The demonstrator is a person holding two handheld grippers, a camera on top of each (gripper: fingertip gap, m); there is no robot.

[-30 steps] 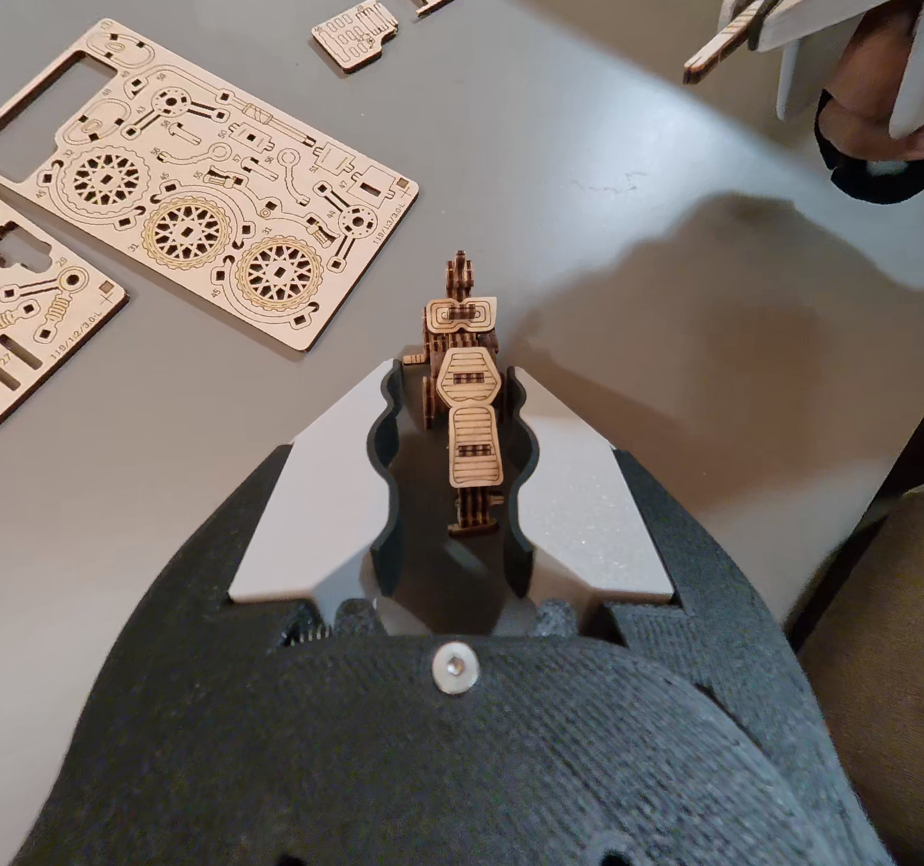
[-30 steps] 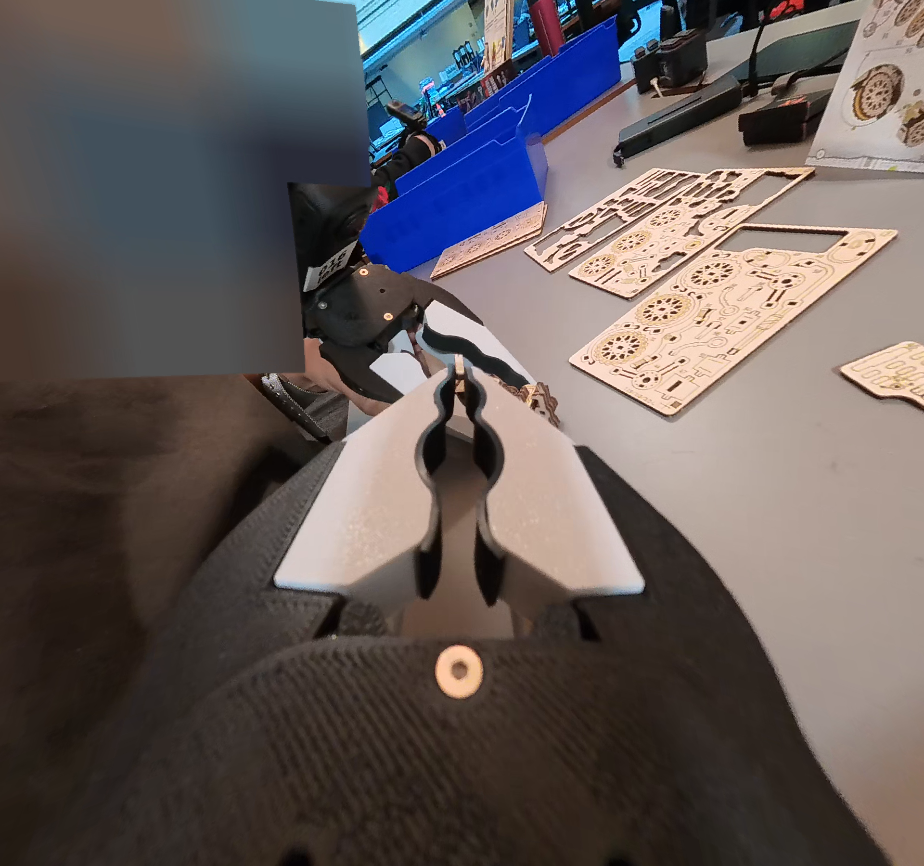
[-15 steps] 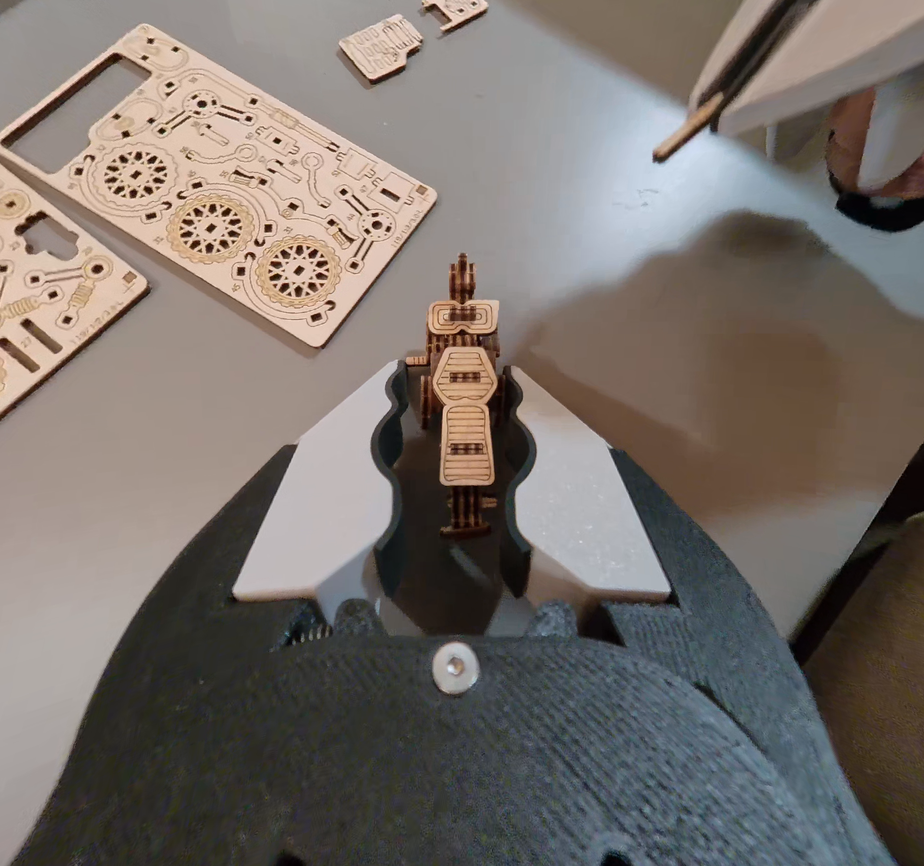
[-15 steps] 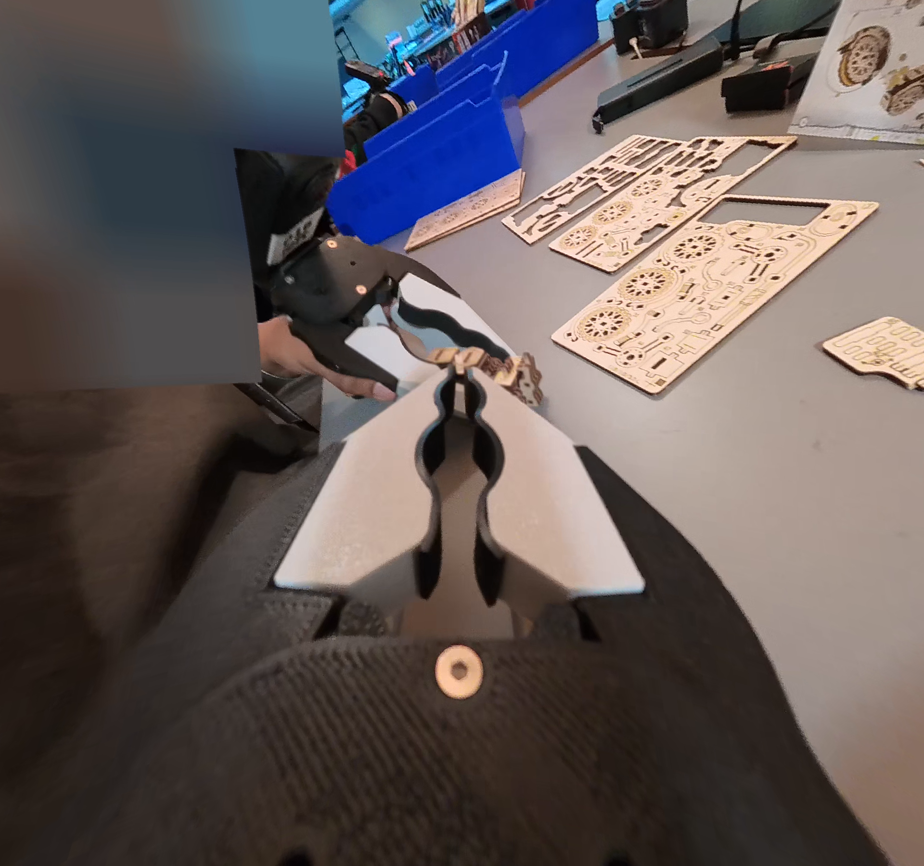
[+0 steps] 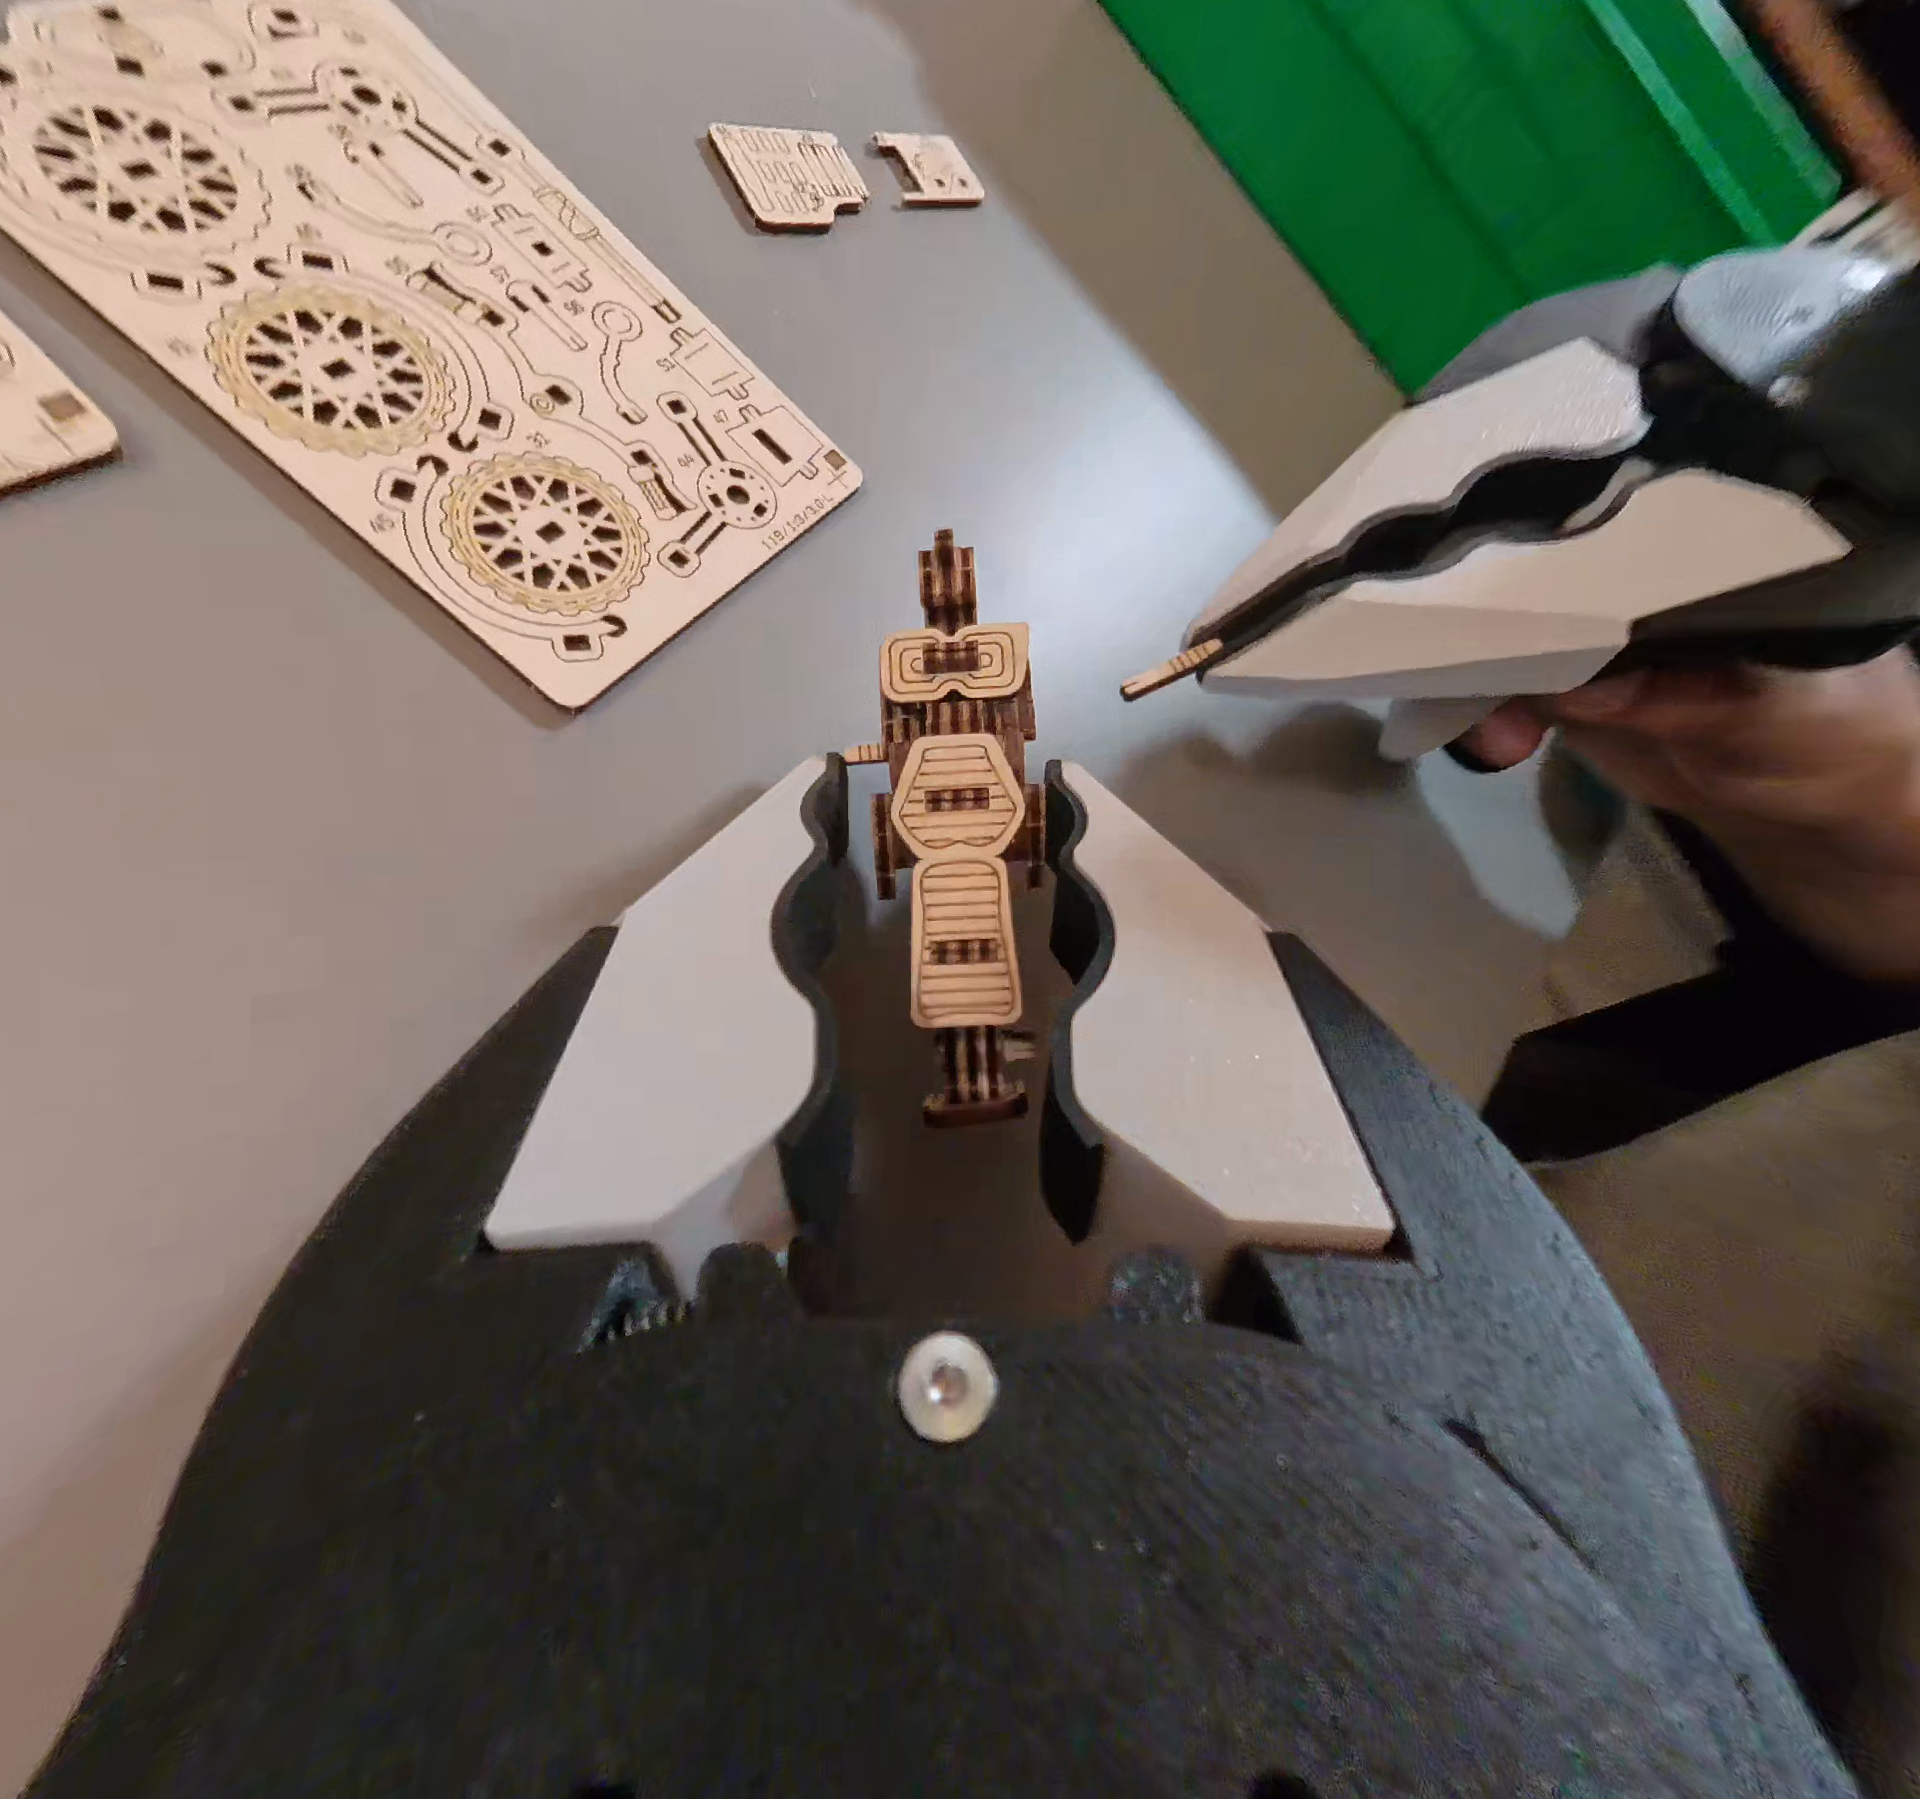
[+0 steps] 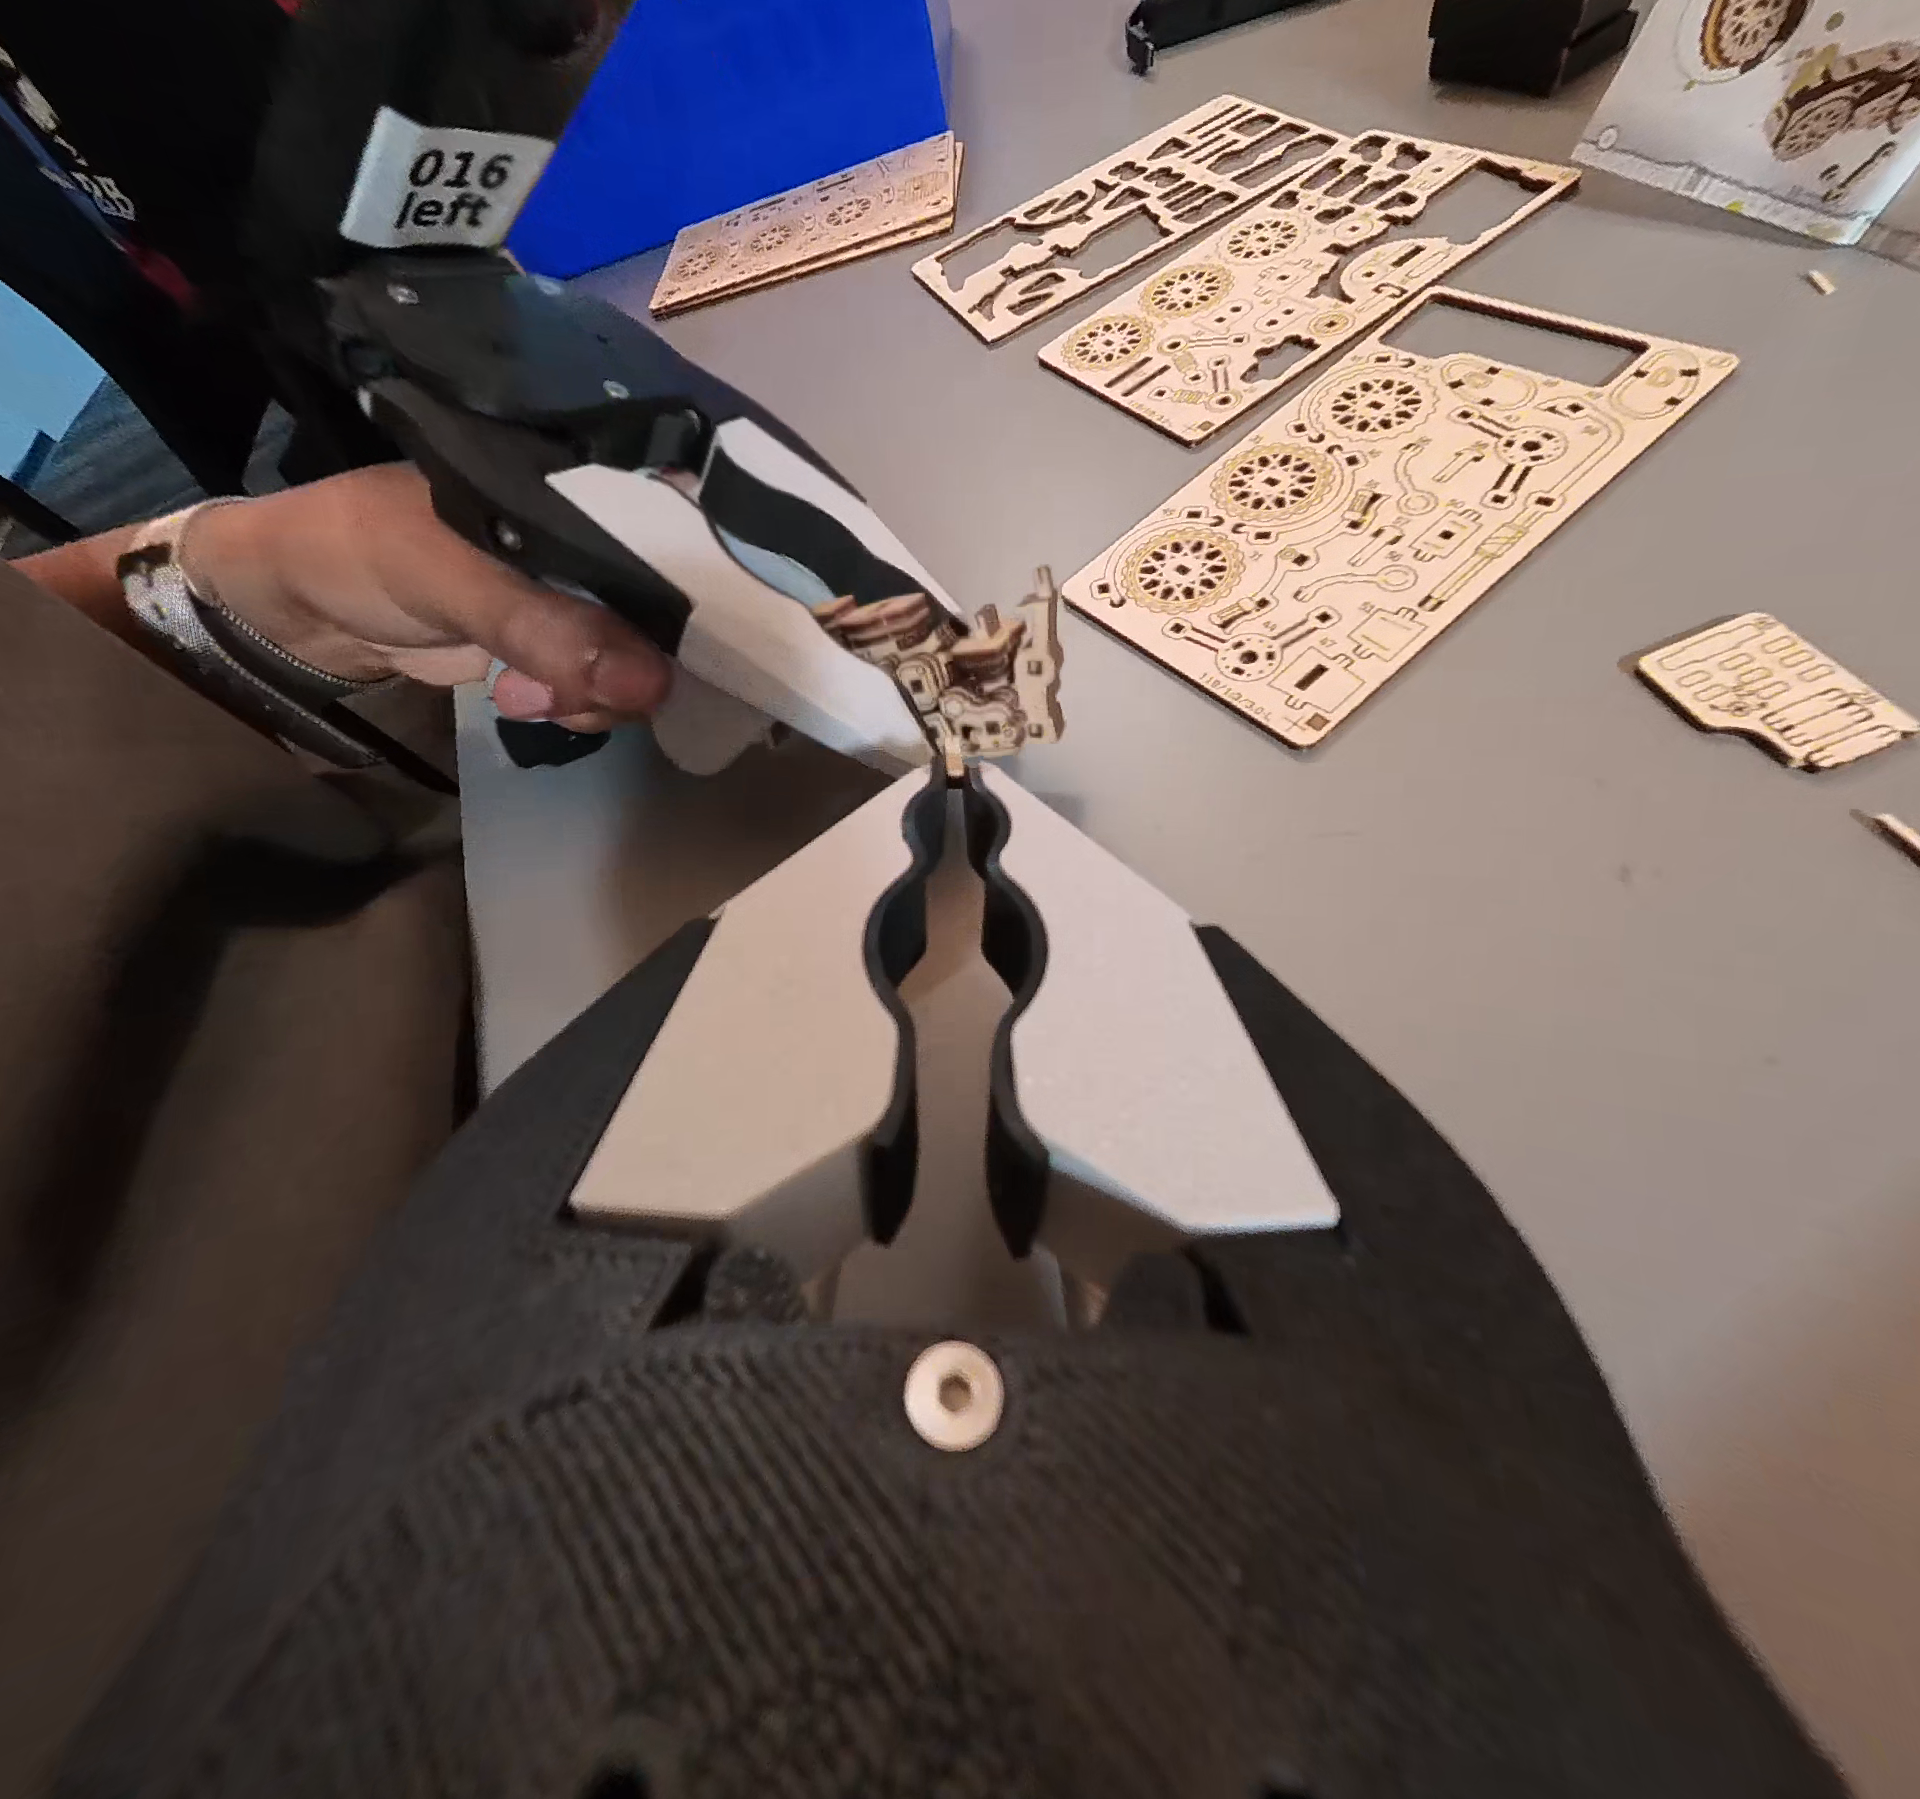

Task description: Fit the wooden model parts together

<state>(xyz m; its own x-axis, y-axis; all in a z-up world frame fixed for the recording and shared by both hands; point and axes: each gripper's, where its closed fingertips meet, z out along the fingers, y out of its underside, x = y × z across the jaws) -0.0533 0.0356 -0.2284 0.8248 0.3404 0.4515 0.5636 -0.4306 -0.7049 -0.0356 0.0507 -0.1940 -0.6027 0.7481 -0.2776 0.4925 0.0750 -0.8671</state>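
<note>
Left tool (image 5: 945,793): clamps layered plywood model (image 5: 958,845), underside hidden. Right tool (image 6: 948,781): pinches thin wooden strip (image 5: 1172,669) beside model.

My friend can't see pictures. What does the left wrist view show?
The left gripper holds a small wooden model above a grey table. The right gripper brings a thin wooden stick toward it; part sheets lie behind.

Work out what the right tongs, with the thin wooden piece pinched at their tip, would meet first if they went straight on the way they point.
Most likely the part-built wooden model held in the left tongs. The right tongs aim their thin wooden piece at its side, apparently with a small gap; depth is unclear.
</note>
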